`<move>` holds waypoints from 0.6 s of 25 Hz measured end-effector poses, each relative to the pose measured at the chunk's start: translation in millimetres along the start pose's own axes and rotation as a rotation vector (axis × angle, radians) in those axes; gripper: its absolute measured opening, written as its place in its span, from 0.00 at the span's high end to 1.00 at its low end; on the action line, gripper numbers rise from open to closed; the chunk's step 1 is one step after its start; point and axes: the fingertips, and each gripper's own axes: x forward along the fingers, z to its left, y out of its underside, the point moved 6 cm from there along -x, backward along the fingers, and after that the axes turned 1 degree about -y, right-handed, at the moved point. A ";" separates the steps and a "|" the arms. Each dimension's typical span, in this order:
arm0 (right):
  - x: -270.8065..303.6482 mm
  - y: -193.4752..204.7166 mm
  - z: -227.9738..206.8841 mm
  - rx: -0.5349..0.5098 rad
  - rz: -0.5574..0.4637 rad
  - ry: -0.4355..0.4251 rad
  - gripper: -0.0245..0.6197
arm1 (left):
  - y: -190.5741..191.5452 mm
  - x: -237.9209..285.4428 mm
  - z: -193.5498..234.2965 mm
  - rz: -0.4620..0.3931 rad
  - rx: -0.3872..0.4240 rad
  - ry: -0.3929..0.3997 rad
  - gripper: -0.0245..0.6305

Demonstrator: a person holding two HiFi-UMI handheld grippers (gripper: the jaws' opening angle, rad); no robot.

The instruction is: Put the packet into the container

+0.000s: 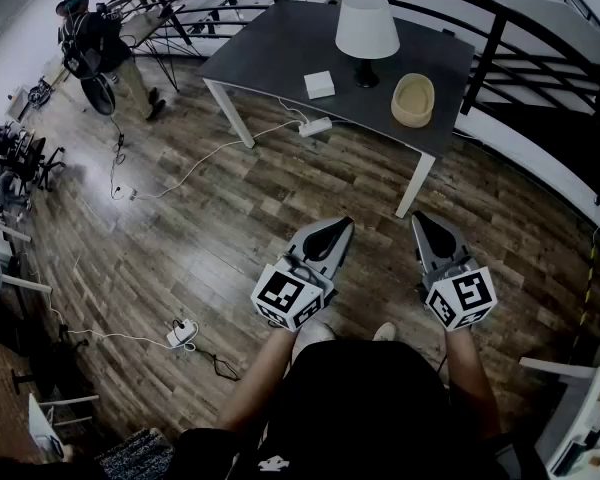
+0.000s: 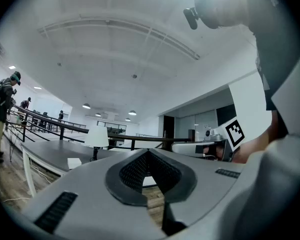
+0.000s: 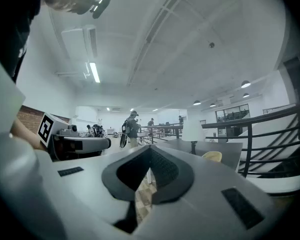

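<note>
A white packet (image 1: 319, 84) lies on the dark grey table (image 1: 270, 53), left of a lamp (image 1: 367, 28). The tan oval container (image 1: 413, 100) sits to the right of the lamp, near the table's front edge. Both grippers are held level above the wooden floor, well short of the table. My left gripper (image 1: 342, 223) is shut with nothing between its jaws, and so is my right gripper (image 1: 420, 216). The left gripper view looks past the closed tips (image 2: 148, 151) to the packet (image 2: 74, 162). Beyond the closed tips (image 3: 149, 149) in the right gripper view is the container (image 3: 211, 156).
A white power strip (image 1: 315, 126) with a cable lies on the floor under the table's front edge. A black railing (image 1: 500, 28) runs behind and to the right of the table. A person (image 1: 95, 43) stands far off at the left. Another socket block (image 1: 183, 333) lies near my left.
</note>
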 end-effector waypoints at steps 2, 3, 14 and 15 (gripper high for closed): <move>2.4 2.2 0.3 0.005 -0.003 -0.003 0.95 | 1.7 -0.4 1.5 0.002 -0.001 0.002 0.95; 3.5 3.0 0.3 0.006 -0.005 -0.005 0.95 | 2.4 -0.4 2.5 0.002 -0.002 0.001 0.95; 6.1 5.4 -0.3 0.009 -0.001 -0.001 0.95 | 4.2 3.9 5.3 0.012 -0.006 0.007 0.95; 5.5 5.2 -0.4 0.009 -0.002 0.000 0.95 | 4.5 4.2 4.4 0.014 -0.008 0.011 0.95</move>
